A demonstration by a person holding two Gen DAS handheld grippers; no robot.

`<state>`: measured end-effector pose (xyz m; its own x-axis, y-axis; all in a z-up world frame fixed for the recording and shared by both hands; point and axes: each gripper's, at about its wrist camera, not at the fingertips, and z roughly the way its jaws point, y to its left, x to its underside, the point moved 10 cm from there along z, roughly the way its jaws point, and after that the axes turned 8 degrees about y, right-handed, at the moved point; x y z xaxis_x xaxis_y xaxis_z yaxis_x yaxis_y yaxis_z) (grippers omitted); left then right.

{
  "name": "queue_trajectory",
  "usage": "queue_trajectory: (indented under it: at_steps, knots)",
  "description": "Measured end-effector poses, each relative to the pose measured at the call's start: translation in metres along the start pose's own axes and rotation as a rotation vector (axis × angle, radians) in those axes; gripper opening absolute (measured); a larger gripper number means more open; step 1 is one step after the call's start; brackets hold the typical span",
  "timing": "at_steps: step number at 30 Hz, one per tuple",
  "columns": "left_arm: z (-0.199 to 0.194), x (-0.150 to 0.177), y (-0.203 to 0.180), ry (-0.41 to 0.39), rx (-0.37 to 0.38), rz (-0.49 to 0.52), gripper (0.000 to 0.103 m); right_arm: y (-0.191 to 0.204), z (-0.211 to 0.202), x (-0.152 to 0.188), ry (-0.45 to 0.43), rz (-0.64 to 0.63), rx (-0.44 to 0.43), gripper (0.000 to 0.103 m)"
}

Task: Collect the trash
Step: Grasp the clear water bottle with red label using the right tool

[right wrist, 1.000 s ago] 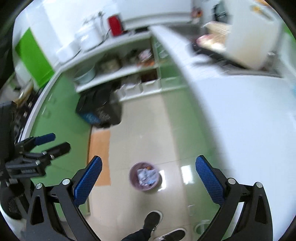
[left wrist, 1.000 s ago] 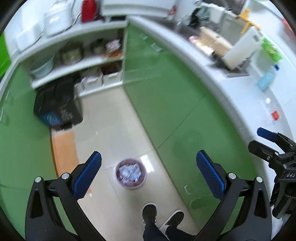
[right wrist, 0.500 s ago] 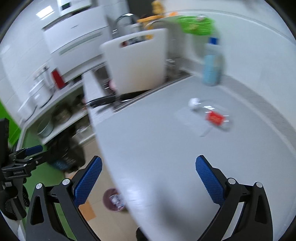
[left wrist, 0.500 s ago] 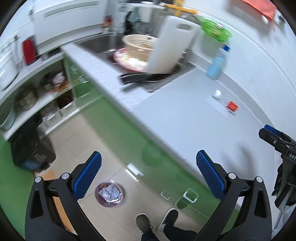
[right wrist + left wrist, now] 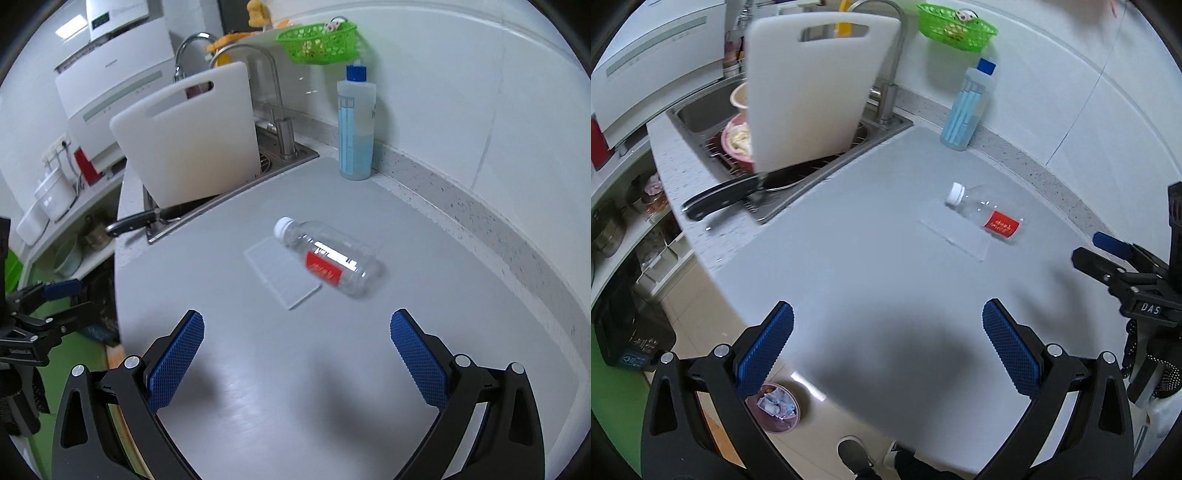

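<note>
An empty clear plastic bottle (image 5: pixel 330 261) with a white cap and red label lies on its side on the grey counter (image 5: pixel 295 369); it also shows in the left wrist view (image 5: pixel 988 214). A flat clear plastic piece (image 5: pixel 282 278) lies beside it, seen too in the left wrist view (image 5: pixel 955 238). My right gripper (image 5: pixel 295 354) is open and empty, short of the bottle. My left gripper (image 5: pixel 886 347) is open and empty over the counter's front part. A small purple bin (image 5: pixel 774 408) with crumpled trash stands on the floor below.
A white cutting board (image 5: pixel 809 85) leans in the sink (image 5: pixel 812 155) with a black knife (image 5: pixel 724 195) at its edge. A blue dish-soap bottle (image 5: pixel 355 125) stands by the wall, a green basket (image 5: pixel 317 42) hangs above. Shelves and a black bag (image 5: pixel 624 328) are left.
Both grippers have swung up from the floor and bin to face the counter top. The bottle and plastic piece are now closer and central. Both jaws stayed open.
</note>
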<state>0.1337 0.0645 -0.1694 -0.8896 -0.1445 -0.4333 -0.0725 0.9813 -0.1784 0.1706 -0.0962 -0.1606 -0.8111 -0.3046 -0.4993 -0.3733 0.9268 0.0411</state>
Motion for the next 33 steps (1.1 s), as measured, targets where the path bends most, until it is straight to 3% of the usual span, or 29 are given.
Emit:
queue_trajectory:
  at_steps: [10, 24, 28, 33]
  knots:
    - [0.047, -0.019, -0.032, 0.053, -0.032, -0.049, 0.1, -0.03, 0.066, -0.033, 0.091, -0.192, -0.052, 0.097]
    - [0.087, -0.009, -0.03, 0.118, -0.063, -0.143, 0.1, -0.013, 0.133, -0.046, 0.215, -0.501, -0.17, 0.097]
    - [0.091, -0.007, -0.031, 0.128, -0.065, -0.148, 0.1, -0.009, 0.142, -0.046, 0.251, -0.538, -0.178, 0.071]
    - [0.091, -0.012, -0.035, 0.123, -0.061, -0.147, 0.1, -0.011, 0.142, -0.047, 0.265, -0.531, -0.19, 0.064]
